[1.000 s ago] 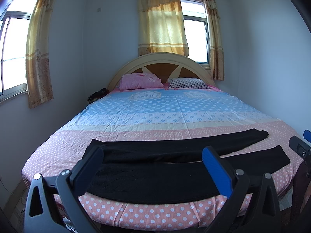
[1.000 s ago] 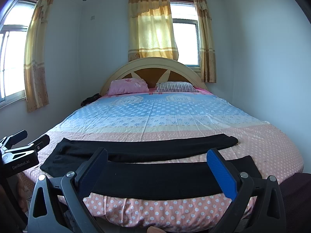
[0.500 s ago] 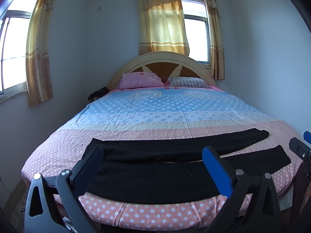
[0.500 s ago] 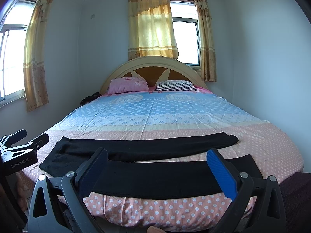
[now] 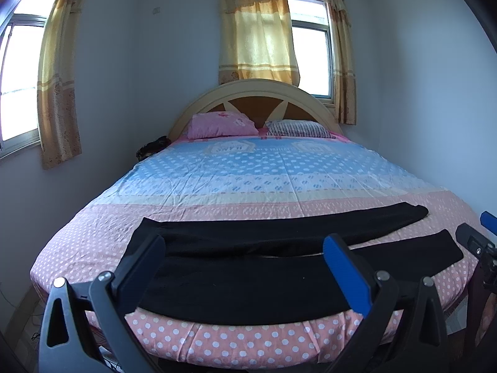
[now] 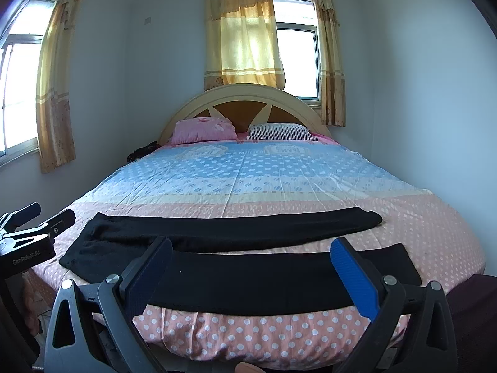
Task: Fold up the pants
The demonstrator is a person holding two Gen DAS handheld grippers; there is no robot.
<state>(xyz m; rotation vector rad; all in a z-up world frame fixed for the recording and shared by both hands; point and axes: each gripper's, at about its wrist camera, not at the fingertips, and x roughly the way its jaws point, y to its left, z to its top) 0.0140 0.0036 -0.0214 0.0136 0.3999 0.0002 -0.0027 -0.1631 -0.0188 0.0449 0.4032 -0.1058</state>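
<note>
Black pants (image 5: 248, 279) lie flat across the near end of the bed, waist to the left, both legs stretched to the right and spread apart; they also show in the right wrist view (image 6: 248, 276). My left gripper (image 5: 243, 255) is open and empty, held in front of the bed's near edge over the waist half. My right gripper (image 6: 251, 261) is open and empty, held in front of the near leg. Each gripper shows at the edge of the other's view, the right one (image 5: 478, 242) and the left one (image 6: 34, 227).
The bed (image 5: 248, 180) has a dotted pink and blue sheet. A pink pillow (image 5: 220, 124) and a striped pillow (image 5: 298, 129) lie by the arched headboard (image 5: 257, 99). Walls close in on both sides. A dark bundle (image 5: 152, 147) sits at the bed's far left.
Both views have shifted only slightly. The pants have not moved and both grippers remain open.
</note>
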